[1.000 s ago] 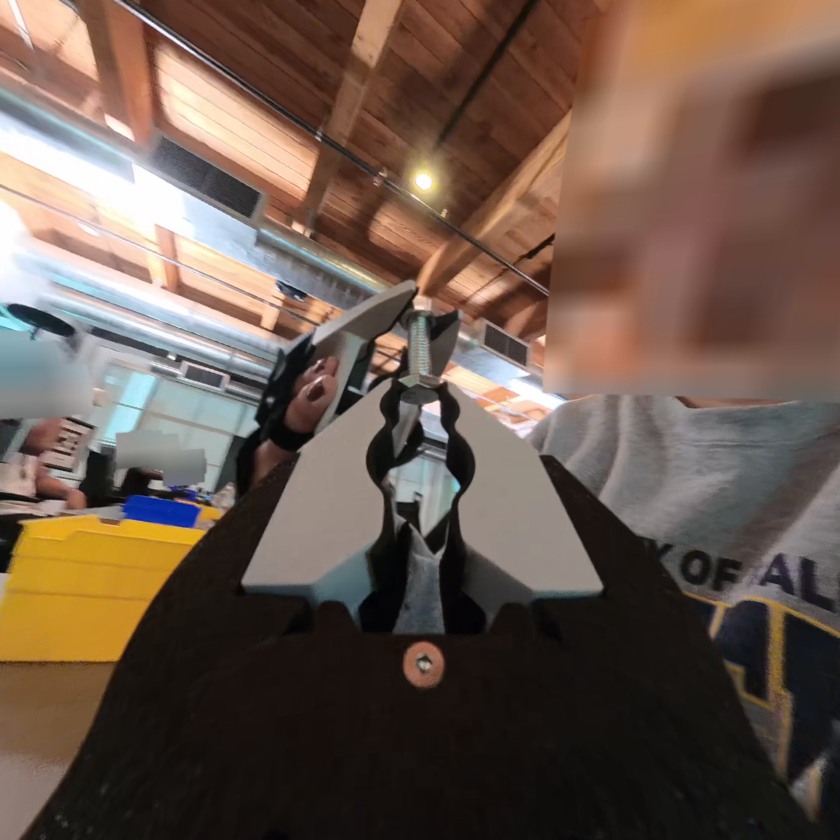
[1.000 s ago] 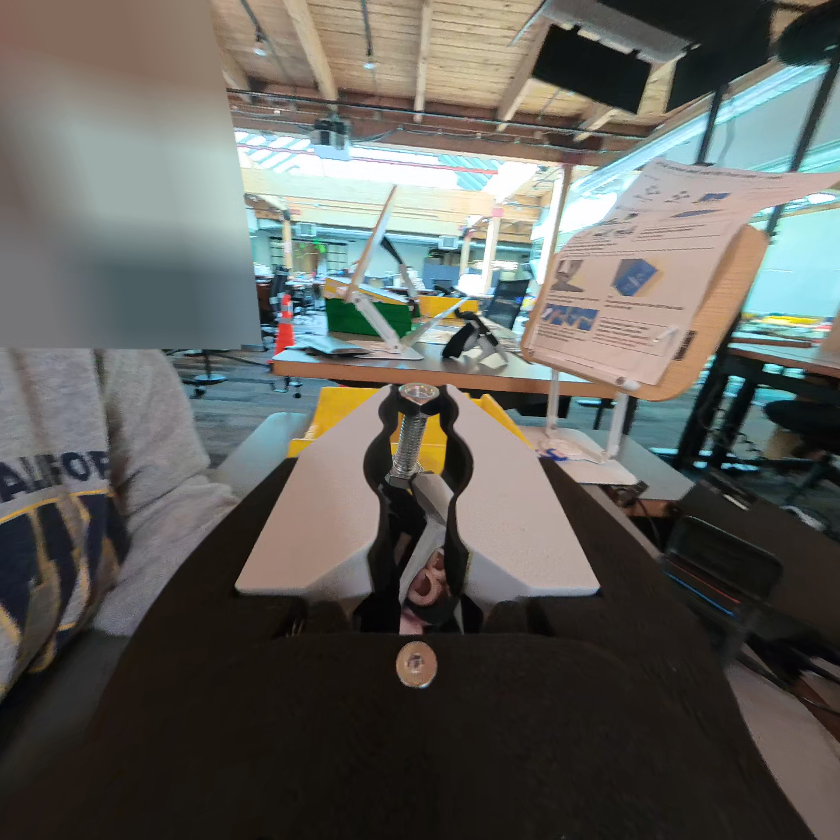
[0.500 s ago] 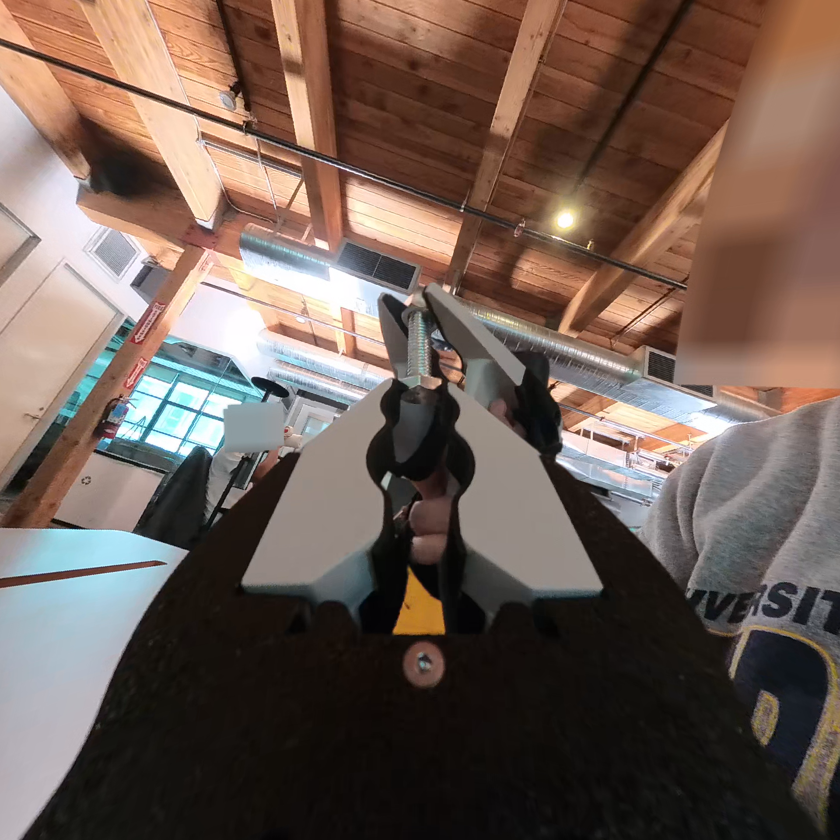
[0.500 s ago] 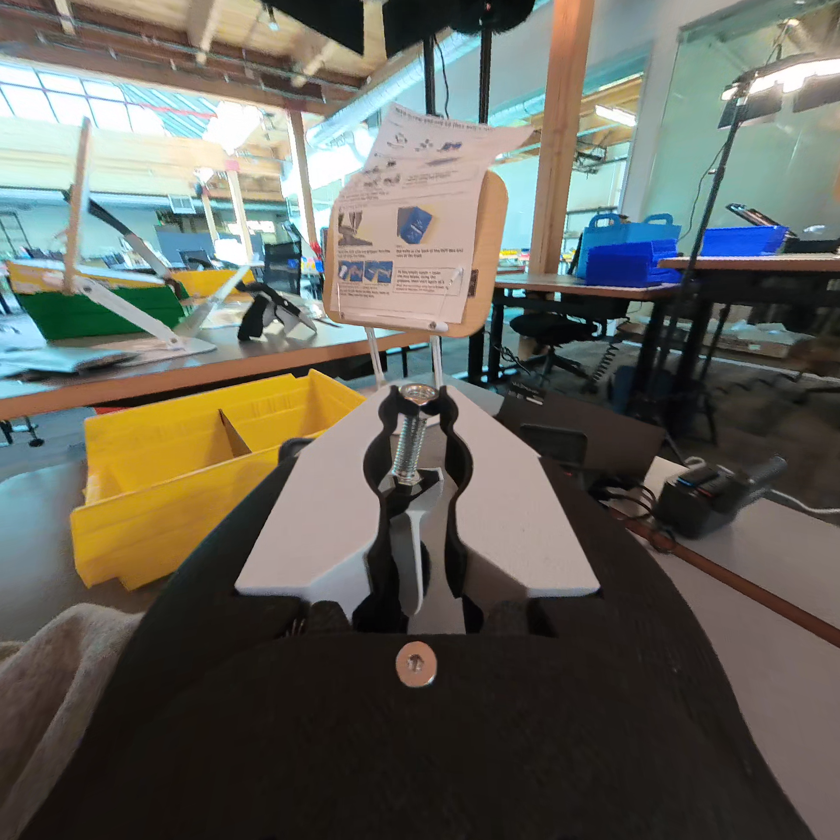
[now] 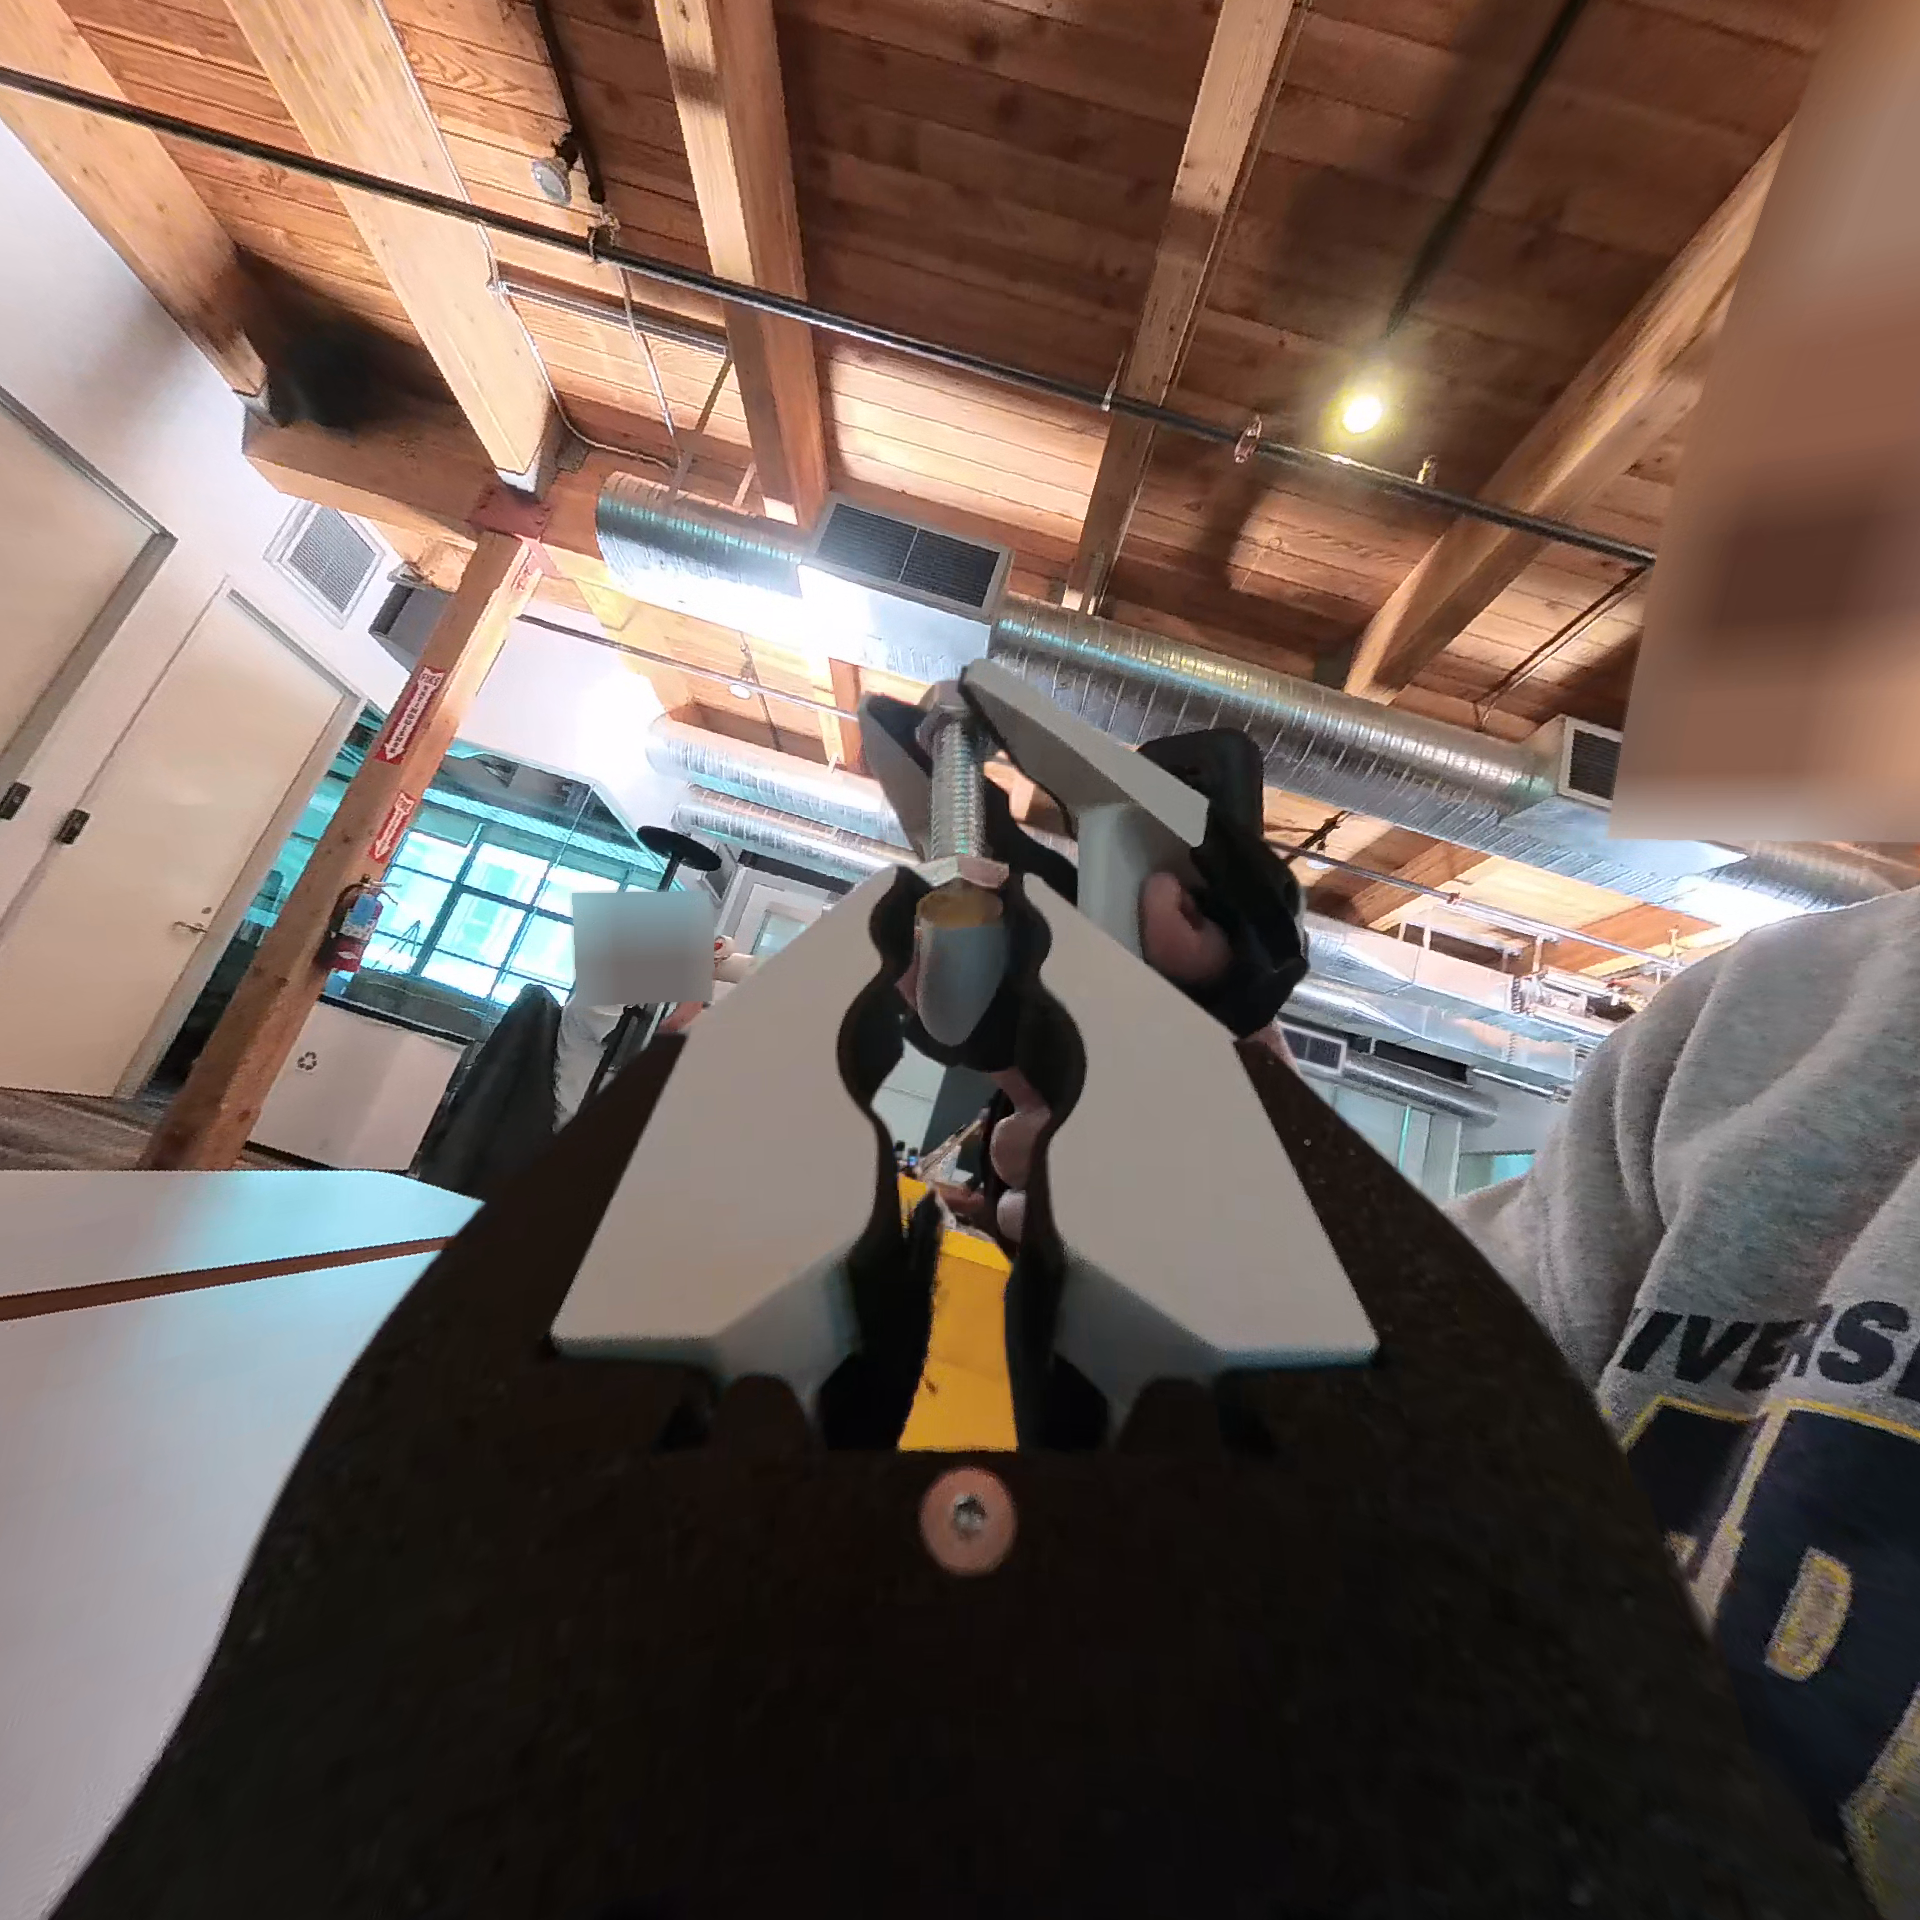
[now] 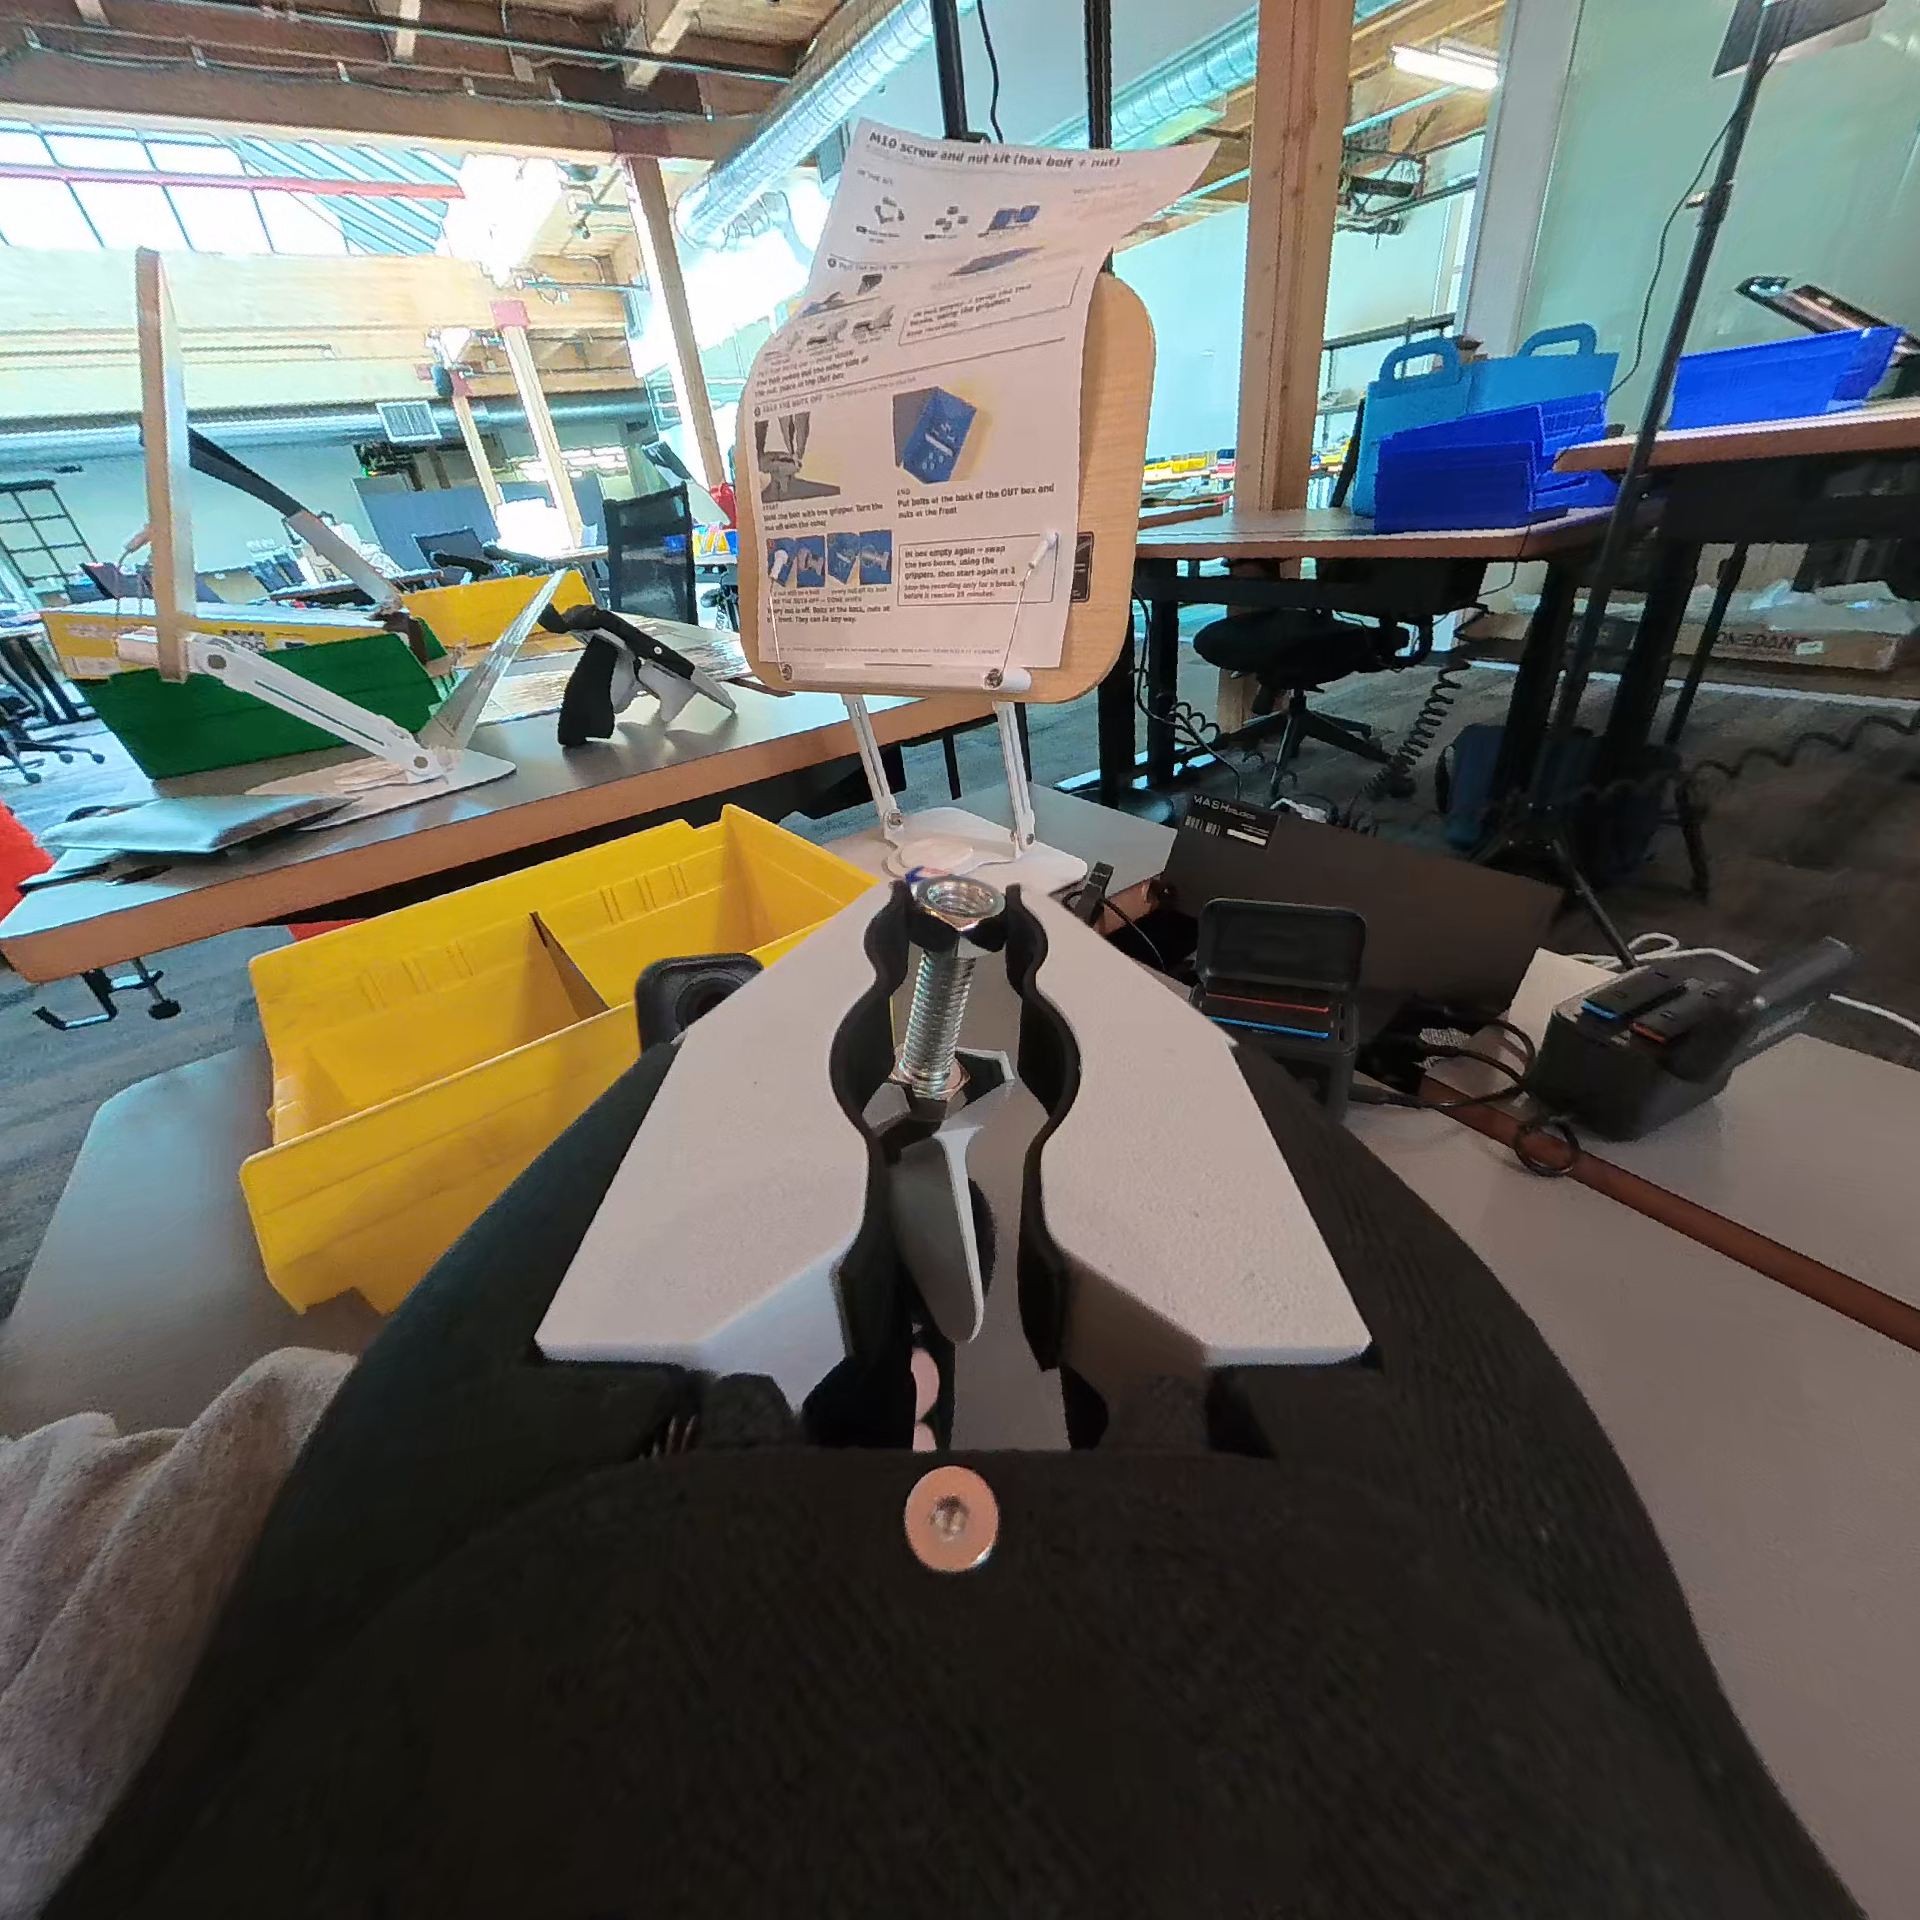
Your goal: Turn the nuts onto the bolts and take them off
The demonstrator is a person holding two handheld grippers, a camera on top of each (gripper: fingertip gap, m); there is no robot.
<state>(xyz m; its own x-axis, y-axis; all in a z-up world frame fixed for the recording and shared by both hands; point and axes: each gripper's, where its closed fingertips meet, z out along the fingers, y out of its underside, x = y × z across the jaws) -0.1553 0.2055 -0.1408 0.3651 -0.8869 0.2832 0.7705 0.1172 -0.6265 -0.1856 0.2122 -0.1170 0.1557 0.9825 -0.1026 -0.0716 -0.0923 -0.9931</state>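
Looks up along the left hand-held gripper (image 5: 961, 904), tilted toward a timber ceiling. Pinches a silver hex nut (image 5: 956, 868) at its very tips, with the grey fingers drawn almost together and only a narrow wavy gap behind them. Shows a threaded bolt (image 5: 951, 790) rising out of the nut, away from the tips and leaning slightly left. Meets, at the bolt's far end, the right hand-held gripper (image 5: 940, 717), clamped around the bolt head. Shows a person's hand (image 5: 1174, 925) on its black grip, just right of the tips. Catches a grey sweatshirt (image 5: 1683, 1091) at the right edge. Takes in wooden beams (image 5: 748, 312) and a silver duct (image 5: 1247, 707) far above.

Looks forward along the right hand-held gripper, held roughly level. Clamps the bolt head at its tips, fingers nearly closed, with the shaft running back between them toward the camera. Shows the nut on the near end of the threads, gripped there by the left hand-held gripper. Takes in, past the tips to the left, a yellow bin (image 6: 436, 1049) with a divider, on the grey surface (image 6: 1610, 1403). Finds a printed sheet on a wooden stand (image 6: 1117, 468) straight ahead, and black cases (image 6: 1278, 966) with cables to the right. Ends, farther off, with other tables and blue bins (image 6: 1486, 457).
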